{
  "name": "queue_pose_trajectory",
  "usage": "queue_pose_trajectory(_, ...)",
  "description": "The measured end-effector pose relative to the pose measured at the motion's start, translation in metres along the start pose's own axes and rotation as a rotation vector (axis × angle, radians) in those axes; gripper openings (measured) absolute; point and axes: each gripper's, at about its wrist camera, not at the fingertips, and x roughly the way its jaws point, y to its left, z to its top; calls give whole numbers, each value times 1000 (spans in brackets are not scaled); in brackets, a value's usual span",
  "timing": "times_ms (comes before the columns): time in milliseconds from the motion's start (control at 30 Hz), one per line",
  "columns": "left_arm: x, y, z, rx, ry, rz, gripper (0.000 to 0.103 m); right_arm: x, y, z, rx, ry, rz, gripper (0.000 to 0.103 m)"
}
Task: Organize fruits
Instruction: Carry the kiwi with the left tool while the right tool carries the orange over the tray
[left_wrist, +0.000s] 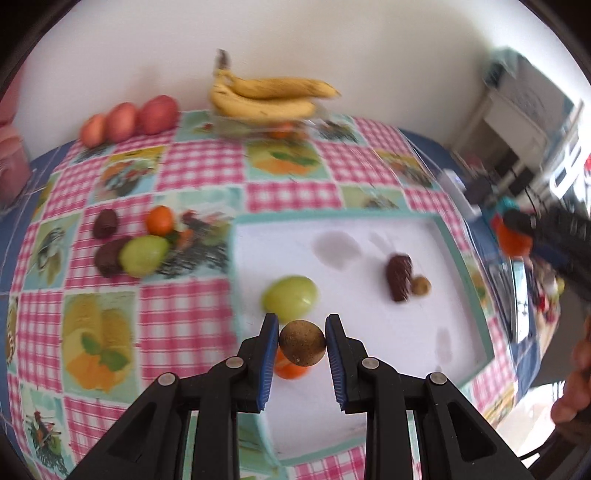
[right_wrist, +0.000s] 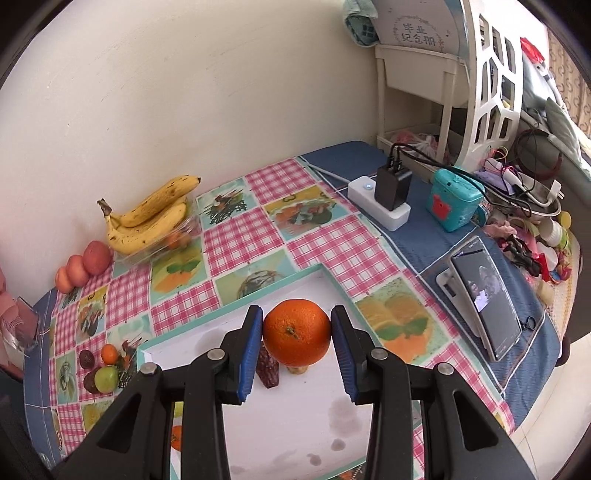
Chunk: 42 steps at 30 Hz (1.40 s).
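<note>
left gripper (left_wrist: 302, 341): jaws clamped on a round, rough brown fruit (left_wrist: 302, 343), lower centre, above the white tray (left_wrist: 369, 236). right gripper (right_wrist: 297, 332): jaws clamped on a dimpled orange (right_wrist: 296, 332), stem facing the camera. a ridged brown date (left_wrist: 399, 277) is seen lying lengthwise up-frame.

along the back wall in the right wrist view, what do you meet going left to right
peaches → bananas → white power strip → teal box
</note>
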Motion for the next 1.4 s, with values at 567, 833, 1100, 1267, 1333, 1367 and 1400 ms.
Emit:
queue_pose_trajectory(567,52,-35,-8,58,65,-62,28,72,-19,-19,52,168,-39,39)
queue_pose_trajectory(833,66,-36,-7,63,85,-51,28,88,-28,-26,68,214,-68,39)
queue_pose_trajectory(1100,75,-36,-9,62,117,-43,28,104,-32,-35,95,269,-71,39)
queue_pose_trajectory(1267,75,-33,-9,44,126,-56,28,110,-31,-42,93,296,-78,39)
queue_pose_trajectory(1333,75,-34,-9,45,127,-53,28,112,-31,-43,92,306,-78,39)
queue_pose_trajectory(1367,74,-34,-10,48,127,-51,28,113,-30,-44,90,309,-79,39)
queue_pose_trajectory(1400,74,-34,-10,51,127,-48,28,114,-30,-44,87,309,-82,39)
